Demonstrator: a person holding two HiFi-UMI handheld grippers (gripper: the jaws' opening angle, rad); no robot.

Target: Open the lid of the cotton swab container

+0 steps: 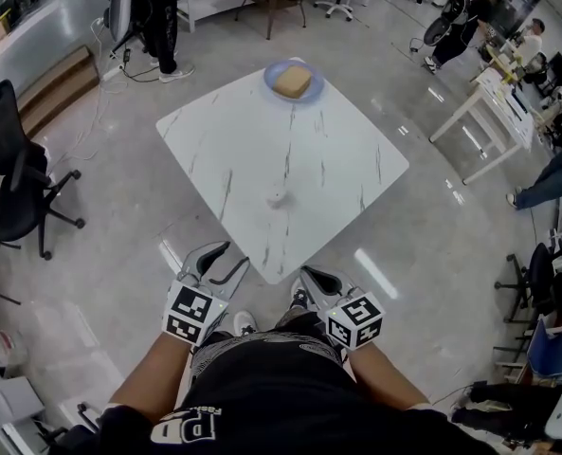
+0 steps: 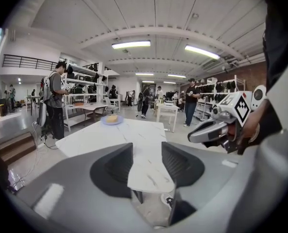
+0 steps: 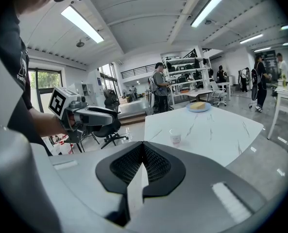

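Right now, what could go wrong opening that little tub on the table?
The tub is tiny and stands alone on the table, so a nudge could tip it or slide it. The right tongs are shut; reaching in like that would likely push it away. If the open left tongs don't steady it, the whole tub may lift.

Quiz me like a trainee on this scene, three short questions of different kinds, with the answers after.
1. True or false: the small container stands on the blue plate.
2. The left tool has its jaws: A apart with nothing between them, B shut, C gripping the container.
3. Which is nearer the left tool, the container or the plate?
Key: 1 false, it stands on the bare table; 2 A; 3 the container.
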